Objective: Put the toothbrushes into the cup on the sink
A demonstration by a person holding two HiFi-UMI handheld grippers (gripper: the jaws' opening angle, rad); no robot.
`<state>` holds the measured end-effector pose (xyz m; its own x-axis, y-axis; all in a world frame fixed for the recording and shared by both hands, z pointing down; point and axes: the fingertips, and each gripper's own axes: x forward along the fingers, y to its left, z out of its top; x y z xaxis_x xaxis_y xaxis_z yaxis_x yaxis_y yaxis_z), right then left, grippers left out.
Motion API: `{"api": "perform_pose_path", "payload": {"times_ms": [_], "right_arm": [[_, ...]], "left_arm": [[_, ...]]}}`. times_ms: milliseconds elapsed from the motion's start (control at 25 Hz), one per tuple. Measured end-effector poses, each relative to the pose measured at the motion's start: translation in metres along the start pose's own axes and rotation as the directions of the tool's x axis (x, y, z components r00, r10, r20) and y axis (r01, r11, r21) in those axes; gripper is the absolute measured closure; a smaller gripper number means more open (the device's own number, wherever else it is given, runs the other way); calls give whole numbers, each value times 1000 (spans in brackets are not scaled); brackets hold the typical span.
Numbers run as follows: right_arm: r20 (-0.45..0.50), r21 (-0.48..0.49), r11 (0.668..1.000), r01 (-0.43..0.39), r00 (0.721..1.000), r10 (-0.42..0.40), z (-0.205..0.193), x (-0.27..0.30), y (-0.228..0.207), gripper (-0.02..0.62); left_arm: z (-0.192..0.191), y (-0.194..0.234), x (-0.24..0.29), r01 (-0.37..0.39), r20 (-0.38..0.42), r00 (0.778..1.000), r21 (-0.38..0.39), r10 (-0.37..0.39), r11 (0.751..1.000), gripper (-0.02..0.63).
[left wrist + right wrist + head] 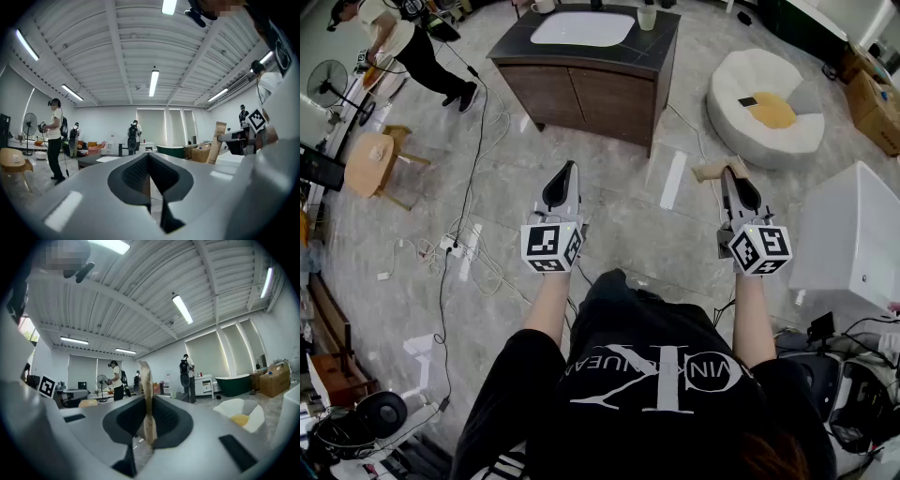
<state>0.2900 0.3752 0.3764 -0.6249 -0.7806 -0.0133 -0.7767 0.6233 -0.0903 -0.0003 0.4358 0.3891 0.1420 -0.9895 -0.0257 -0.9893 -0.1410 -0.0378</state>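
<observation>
A dark vanity (661,45) with a white sink basin (581,28) stands well ahead of me across the floor. A pale green cup (647,17) sits on its back right corner. My right gripper (731,172) is shut on a long, flat tan pack (712,171), which looks like a boxed toothbrush. The pack (147,394) stands upright between the right gripper's (147,404) pads and also appears in the left gripper view (219,140). My left gripper (567,167) (149,157) is shut, with nothing sticking out of it. Both grippers hang over the floor, short of the vanity.
A white beanbag (766,108) lies to the vanity's right and a big white tub (853,234) stands at my right. Cables (459,248) trail over the floor on the left, near a wooden stool (370,161). A person (403,47) stands at the upper left.
</observation>
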Motion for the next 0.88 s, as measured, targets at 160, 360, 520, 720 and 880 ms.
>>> {"api": "perform_pose_path", "payload": {"times_ms": [160, 360, 520, 720, 880], "right_arm": [[2, 6, 1000, -1, 1000, 1, -8, -3, -4, 546], [8, 21, 1000, 0, 1000, 0, -8, -3, -6, 546], [7, 22, 1000, 0, 1000, 0, -3, -1, -8, 546], [-4, 27, 1000, -10, 1000, 10, -7, 4, -16, 546], [-34, 41, 999, 7, 999, -6, -18, 17, -24, 546]], "left_arm": [[-6, -8, 2, 9, 5, 1000, -2, -9, 1000, 594], [-3, -10, 3, 17, 6, 1000, -2, -17, 1000, 594], [-5, -4, 7, 5, -8, 1000, -11, -5, 1000, 594], [-9, -2, 19, 3, -17, 1000, -23, -3, 1000, 594], [-22, 6, 35, 6, -46, 999, -38, -8, 999, 594]]}}
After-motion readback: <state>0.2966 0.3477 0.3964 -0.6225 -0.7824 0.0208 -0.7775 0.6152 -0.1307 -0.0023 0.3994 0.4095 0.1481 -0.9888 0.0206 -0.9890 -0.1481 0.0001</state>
